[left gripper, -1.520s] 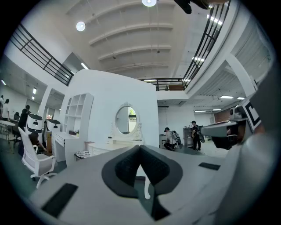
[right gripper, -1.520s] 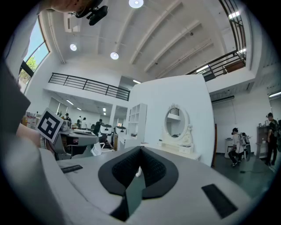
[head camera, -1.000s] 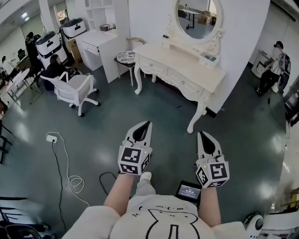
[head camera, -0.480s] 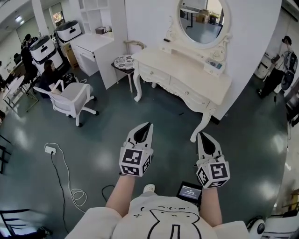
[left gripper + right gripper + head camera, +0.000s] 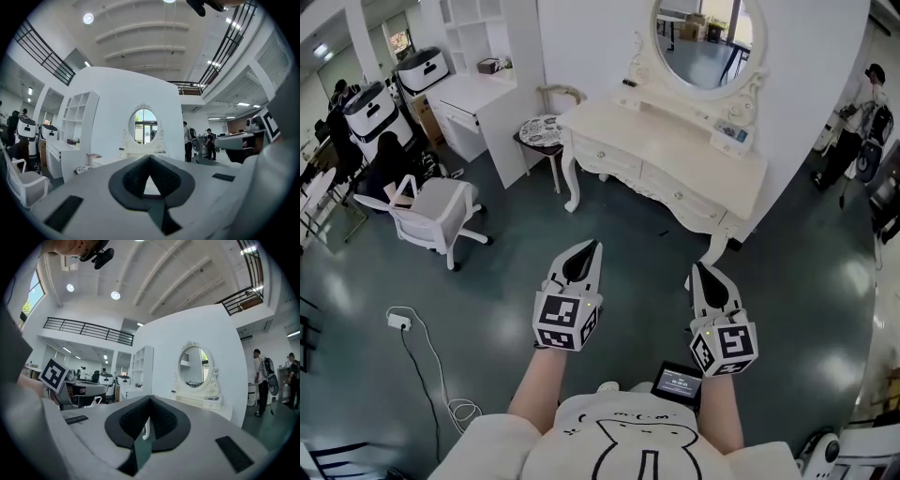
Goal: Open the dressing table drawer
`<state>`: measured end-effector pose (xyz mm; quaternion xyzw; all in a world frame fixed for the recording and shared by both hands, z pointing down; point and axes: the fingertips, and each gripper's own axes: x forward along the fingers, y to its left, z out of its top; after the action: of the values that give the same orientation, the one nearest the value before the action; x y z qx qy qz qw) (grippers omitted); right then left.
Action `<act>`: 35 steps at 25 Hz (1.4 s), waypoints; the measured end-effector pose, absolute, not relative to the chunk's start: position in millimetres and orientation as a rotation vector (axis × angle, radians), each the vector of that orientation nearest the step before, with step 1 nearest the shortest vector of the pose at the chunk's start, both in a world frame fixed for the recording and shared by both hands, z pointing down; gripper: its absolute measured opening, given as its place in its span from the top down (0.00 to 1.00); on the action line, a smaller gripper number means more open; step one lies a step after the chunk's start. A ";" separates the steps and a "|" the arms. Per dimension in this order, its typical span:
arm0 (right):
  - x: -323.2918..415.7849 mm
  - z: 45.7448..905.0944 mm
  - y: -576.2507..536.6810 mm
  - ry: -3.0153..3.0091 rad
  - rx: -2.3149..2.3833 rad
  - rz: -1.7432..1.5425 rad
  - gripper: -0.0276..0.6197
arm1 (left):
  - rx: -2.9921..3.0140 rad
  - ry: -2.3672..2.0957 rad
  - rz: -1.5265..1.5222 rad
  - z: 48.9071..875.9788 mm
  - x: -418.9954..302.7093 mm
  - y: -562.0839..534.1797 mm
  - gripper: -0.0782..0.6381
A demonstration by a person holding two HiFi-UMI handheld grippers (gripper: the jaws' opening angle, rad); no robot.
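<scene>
Ahead of you stands one cream dressing table (image 5: 670, 141), curved-legged, one oval mirror (image 5: 705, 37) on top, its drawers (image 5: 606, 156) shut. Your left gripper (image 5: 592, 246) and right gripper (image 5: 702, 269) both have jaws clenched, empty.

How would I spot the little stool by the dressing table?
Find the cream dressing table under the oval mirror. At its left end in the head view stands a small round stool; only it has a patterned top, while its neighbours are plain white.
</scene>
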<state>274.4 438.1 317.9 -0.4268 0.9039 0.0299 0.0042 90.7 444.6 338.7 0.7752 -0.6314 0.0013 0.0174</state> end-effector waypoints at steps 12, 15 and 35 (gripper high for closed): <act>246.9 323.2 395.2 2.843 -1.303 0.081 0.94 | 2.389 -1.991 -0.018 341.3 63.0 407.3 0.88; 239.2 319.8 373.1 2.848 -1.294 0.097 0.94 | 2.386 -2.002 -0.016 340.0 55.5 387.5 0.88; 206.7 320.1 158.9 2.888 -1.221 0.059 0.94 | 2.347 -2.025 0.019 339.5 29.7 187.3 0.88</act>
<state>206.7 158.9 320.1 -0.3895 0.9208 0.0189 0.0029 29.7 187.3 339.5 0.7570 -0.6531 0.0063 0.0205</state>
